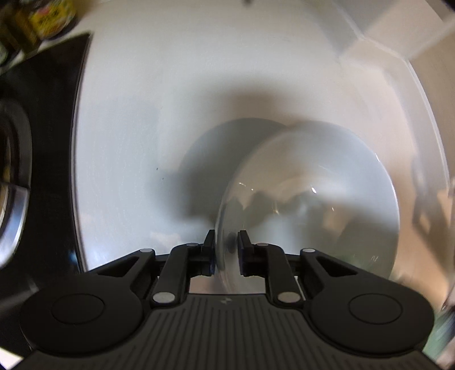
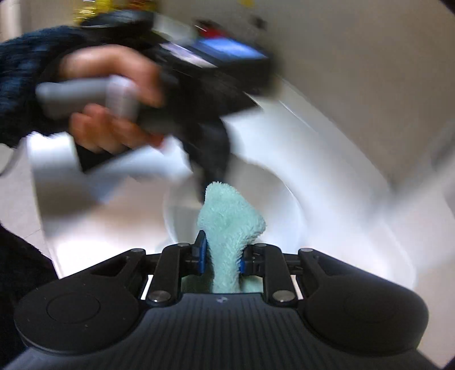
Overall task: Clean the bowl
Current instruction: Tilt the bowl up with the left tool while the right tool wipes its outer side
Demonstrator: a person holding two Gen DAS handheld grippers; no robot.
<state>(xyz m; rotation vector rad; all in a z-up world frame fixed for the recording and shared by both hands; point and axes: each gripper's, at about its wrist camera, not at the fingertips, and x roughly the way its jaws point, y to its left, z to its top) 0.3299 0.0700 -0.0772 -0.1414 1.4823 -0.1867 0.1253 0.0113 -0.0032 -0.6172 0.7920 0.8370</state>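
A clear glass bowl stands tilted on edge over the white tabletop. My left gripper is shut on its near rim, with one pad inside the wall and one outside. In the right wrist view my right gripper is shut on a mint-green fluffy cloth, which sticks up between the fingers. The cloth's tip points into the blurred bowl. A hand in a dark sleeve holds the left gripper just above the cloth.
A black surface borders the white top on the left, with a shiny round metal object on it. Yellow-labelled containers stand at the far left corner. Beige wall panels rise behind the table.
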